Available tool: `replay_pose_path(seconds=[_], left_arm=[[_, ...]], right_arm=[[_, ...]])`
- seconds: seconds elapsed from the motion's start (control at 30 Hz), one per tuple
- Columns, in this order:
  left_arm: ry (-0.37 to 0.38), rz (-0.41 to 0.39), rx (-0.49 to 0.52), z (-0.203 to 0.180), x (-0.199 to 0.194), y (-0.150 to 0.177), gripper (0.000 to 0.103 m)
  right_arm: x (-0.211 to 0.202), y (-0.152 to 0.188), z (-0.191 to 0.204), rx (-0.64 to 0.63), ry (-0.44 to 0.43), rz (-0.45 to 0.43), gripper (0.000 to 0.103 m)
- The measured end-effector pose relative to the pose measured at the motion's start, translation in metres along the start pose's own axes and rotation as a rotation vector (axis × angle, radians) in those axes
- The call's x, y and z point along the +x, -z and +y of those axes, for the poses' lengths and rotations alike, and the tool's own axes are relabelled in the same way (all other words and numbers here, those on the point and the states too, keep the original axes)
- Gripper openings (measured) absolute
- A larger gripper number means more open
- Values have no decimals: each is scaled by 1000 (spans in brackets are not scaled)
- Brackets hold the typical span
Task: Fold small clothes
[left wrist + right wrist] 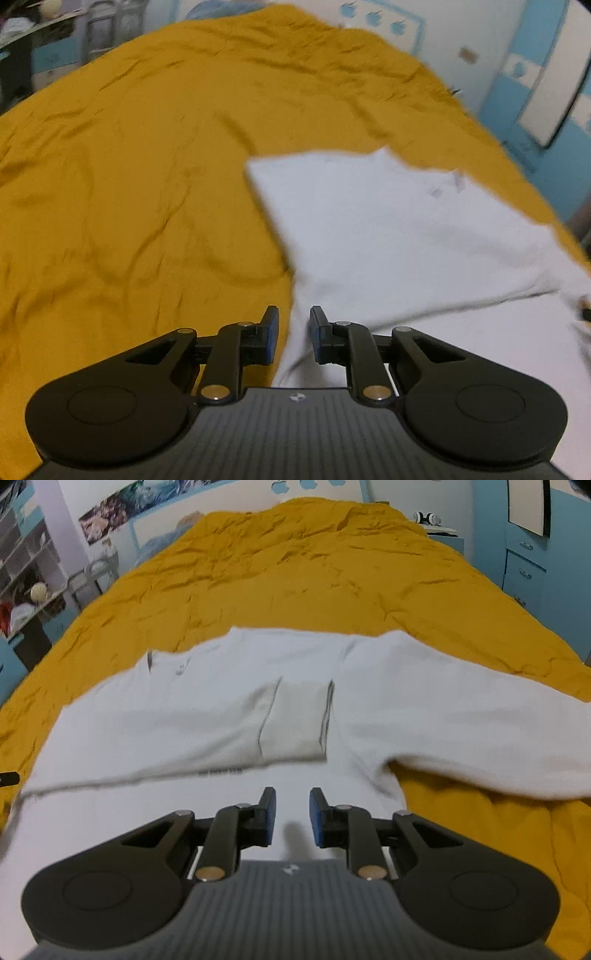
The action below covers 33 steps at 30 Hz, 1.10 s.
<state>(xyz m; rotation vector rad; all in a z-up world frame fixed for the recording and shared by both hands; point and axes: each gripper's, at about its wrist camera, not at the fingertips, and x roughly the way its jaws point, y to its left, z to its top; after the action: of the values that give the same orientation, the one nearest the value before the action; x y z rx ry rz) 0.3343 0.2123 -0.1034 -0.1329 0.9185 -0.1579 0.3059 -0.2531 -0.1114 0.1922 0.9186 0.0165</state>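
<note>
One soft white garment (207, 709), rumpled mustard bedspread (295, 572)

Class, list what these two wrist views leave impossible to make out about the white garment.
- White garment: its near hem, hidden under the right gripper body, right wrist view.
- Its right sleeve end, cut off by the frame edge.
- Small dark print: blurred, unreadable.
- Left wrist view: the left gripper body hides the garment's near part.

White long-sleeve top (207, 716) lies flat. One sleeve folded across the body w/ cuff mid-chest; other sleeve spread outward.
</note>
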Motion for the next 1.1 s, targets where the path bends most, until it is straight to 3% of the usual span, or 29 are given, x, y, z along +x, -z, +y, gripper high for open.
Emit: replay_pose_path(seconds=[0.03, 0.17, 0.27, 0.37, 0.57, 0.63, 1.1], left_arm=[[-40, 10, 2, -2, 6, 6, 32], [-99, 2, -48, -9, 10, 10, 33], [-89, -38, -73, -13, -4, 4, 33], [-79, -94, -78, -22, -22, 0, 33], [-45, -126, -103, -39, -37, -14, 41], [-32, -138, -101, -45, -37, -19, 44], [-17, -119, -187, -72, -11, -31, 45]], right_arm=[[-3, 2, -3, 2, 9, 8, 16], [-18, 6, -14, -19, 74, 20, 30], [-36, 9, -33, -9, 100, 8, 34], [-60, 4, -62, 60, 129, -24, 45], [-102, -7, -143, 304, 200, -65, 50], [-112, -8, -174, 388, 218, -75, 59], [-142, 3, -323, 646, 220, -175, 59]])
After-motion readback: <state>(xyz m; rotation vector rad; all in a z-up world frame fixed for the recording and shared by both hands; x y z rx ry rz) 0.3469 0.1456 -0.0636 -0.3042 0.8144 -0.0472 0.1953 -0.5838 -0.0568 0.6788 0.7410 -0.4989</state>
